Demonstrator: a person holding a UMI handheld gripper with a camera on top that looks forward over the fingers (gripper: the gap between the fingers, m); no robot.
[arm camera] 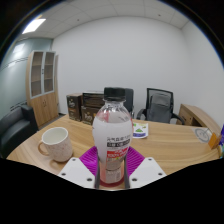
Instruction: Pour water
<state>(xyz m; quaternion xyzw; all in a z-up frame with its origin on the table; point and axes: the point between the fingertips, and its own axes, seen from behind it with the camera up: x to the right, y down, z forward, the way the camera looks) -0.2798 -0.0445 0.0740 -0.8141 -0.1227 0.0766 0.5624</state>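
Note:
A clear plastic water bottle [112,135] with a white and red label stands upright between my fingers, lifted above the wooden table [165,148]. My gripper [112,168] is shut on the bottle, its magenta pads [90,158] pressing on both sides of the lower body. A white mug [57,146] with a handle sits on the table to the left of the bottle, a little beyond my left finger.
Black office chairs [157,105] stand behind the table's far side. A wooden shelf unit [43,88] is against the left wall. Small objects lie on the table's far right [205,133], and a paper item [140,130] lies behind the bottle.

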